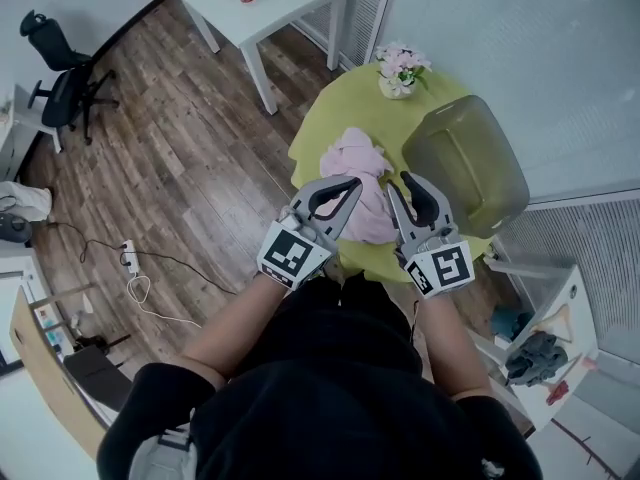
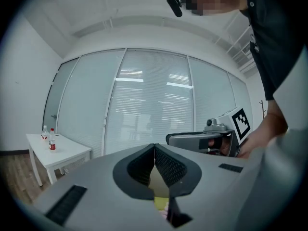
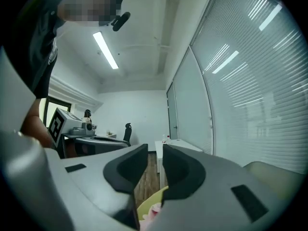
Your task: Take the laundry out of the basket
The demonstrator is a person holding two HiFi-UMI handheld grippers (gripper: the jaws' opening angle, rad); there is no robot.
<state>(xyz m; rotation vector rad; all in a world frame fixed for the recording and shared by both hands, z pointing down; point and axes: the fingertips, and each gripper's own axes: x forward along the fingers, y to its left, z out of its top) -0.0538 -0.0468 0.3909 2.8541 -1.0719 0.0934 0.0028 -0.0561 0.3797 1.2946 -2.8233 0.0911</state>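
- A steep downward view from the person's head shows both hand-held grippers held out level, high above a round yellow-green table [image 1: 318, 133].
- The left gripper [image 1: 350, 184] has its jaw tips pressed together. Nothing is caught between them.
- The right gripper [image 1: 408, 182] has its jaws only a narrow slit apart. Floor shows through the gap, so it holds nothing.
- The laundry, a crumpled pink garment [image 1: 355, 158], lies on the table just below the two grippers and touches neither.
- The olive translucent basket [image 1: 465, 163] sits on the table's right side, just beside the garment. I cannot tell whether any cloth is left inside it.
- A small vase of flowers [image 1: 400, 71] stands at the table's far edge, near both the basket and the garment.
- The visible garment is already out of the basket, so the task looks done or nearly done. The sensible step now is to check the basket.
- If more cloth remains, spread the jaws wide before lowering, as neither gripper could take a fold as it stands.
- Pinch a thick fold rather than a thin edge, then lift straight up.
- Steady the basket with the other gripper so it does not slide towards the vase.
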